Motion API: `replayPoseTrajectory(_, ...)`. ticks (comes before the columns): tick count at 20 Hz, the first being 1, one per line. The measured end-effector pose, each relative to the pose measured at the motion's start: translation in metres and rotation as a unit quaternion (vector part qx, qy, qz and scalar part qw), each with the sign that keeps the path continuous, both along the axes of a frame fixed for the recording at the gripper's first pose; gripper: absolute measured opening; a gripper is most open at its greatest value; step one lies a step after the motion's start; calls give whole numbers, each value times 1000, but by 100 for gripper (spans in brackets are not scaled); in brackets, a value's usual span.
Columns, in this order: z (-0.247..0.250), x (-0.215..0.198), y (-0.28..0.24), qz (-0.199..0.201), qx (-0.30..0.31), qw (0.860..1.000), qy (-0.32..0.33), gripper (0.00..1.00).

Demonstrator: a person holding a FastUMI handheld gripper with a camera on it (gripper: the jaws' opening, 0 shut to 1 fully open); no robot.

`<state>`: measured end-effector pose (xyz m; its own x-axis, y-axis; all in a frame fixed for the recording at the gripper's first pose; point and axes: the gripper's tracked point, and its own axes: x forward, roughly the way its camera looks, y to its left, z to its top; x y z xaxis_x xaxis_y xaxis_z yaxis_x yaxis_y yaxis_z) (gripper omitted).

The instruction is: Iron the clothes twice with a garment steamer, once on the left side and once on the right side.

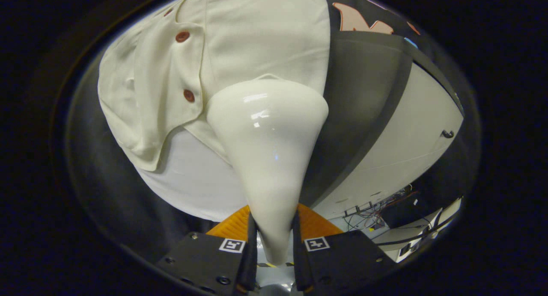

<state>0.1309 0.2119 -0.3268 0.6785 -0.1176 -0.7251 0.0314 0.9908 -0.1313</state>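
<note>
Gripper view: the gripper [274, 244] has both fingers pressed against the narrow handle of a glossy white, cone-shaped plastic garment steamer [267, 146], which runs from between the fingers up toward twelve o'clock and widens into its head. The head lies against a cream fabric shirt with reddish-brown buttons [239, 43], which hangs beyond the fingers from about ten to twelve o'clock. Two buttons sit on the placket at about eleven o'clock from the steamer head; the head itself is just beside that placket, on the panel toward one o'clock of it. Under the shirt's hem, at about nine o'clock of the handle, a white board [192, 180] shows behind the cloth. At three o'clock lies a grey-edged panel [364, 95], and at about four o'clock a tangle of cables [376, 210] on the floor.

Judging by this, a steaming pass on one front panel is in hand; how far along it is, I cannot tell. The next move calls for gliding the head along the cloth, keeping light contact without bunching the fabric, then doing the panel across the placket.
</note>
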Motion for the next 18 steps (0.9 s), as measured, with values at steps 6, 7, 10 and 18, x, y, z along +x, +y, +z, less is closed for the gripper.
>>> replayPoseTrajectory(6,-28,-8,-2,11,-5,1000,22,36)
replayPoseTrajectory(7,-28,-9,-2,17,-6,1000,19,36)
replayPoseTrajectory(10,-25,-13,-3,30,-10,999,16,36)
replayPoseTrajectory(18,7,-54,11,31,-16,999,-10,36)
